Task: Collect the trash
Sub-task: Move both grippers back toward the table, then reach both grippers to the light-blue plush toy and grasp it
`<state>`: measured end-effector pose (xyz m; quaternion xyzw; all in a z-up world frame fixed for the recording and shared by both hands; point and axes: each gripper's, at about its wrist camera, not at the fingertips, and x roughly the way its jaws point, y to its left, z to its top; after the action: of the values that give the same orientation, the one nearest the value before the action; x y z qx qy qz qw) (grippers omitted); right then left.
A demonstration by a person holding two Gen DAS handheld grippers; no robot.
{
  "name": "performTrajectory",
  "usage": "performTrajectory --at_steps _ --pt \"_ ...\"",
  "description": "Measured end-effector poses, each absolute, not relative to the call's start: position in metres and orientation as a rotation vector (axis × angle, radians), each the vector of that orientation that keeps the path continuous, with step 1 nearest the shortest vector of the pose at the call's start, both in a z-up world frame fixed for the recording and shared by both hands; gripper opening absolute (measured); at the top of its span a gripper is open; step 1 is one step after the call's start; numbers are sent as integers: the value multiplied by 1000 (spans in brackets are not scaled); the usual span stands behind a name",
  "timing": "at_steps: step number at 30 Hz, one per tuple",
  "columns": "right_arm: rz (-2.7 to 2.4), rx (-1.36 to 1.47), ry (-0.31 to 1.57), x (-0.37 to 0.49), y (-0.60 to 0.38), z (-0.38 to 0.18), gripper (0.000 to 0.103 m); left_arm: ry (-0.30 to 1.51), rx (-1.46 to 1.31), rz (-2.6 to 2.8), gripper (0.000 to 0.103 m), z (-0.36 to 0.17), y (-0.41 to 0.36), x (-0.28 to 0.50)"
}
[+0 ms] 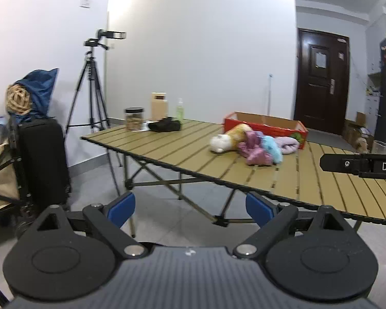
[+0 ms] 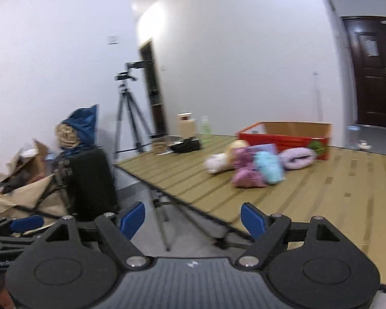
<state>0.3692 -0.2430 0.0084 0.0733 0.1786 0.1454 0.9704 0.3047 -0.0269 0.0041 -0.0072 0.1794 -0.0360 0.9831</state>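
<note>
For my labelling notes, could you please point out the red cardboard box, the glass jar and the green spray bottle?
red cardboard box (image 1: 267, 129): left wrist view, red front wall.
glass jar (image 1: 134, 120): left wrist view, body.
green spray bottle (image 1: 179, 112): left wrist view, body.

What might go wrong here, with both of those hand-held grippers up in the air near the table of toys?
The left hand-held gripper and right hand-held gripper are both open and empty, close together, so they might bump. The soft toys lie in a loose heap on the slatted table, beside the red box; a grab could catch the wrong one. The jar and bottle at the far edge could tip if knocked.
</note>
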Motion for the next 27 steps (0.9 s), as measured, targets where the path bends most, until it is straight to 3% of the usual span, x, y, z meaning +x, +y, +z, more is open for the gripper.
performTrajectory --at_steps 6,10,12,16,19,26,27 --pt "232 192 389 401 -283 -5 80 384 32 -155 94 -3 -64 352" --pt "217 213 413 445 -292 -18 78 388 77 -192 80 -7 -85 405" --pt "214 228 447 477 -299 -21 76 383 83 -222 79 -6 -91 433" --pt "184 210 483 541 -304 -24 69 418 61 -294 62 -1 -109 499" --pt "171 254 514 590 -320 -27 63 468 -11 -399 55 5 -132 558" --pt "82 393 584 669 -375 -52 54 628 26 -388 54 -32 -206 675" --pt "75 397 583 670 -379 -55 54 638 27 -372 44 -39 -211 681"
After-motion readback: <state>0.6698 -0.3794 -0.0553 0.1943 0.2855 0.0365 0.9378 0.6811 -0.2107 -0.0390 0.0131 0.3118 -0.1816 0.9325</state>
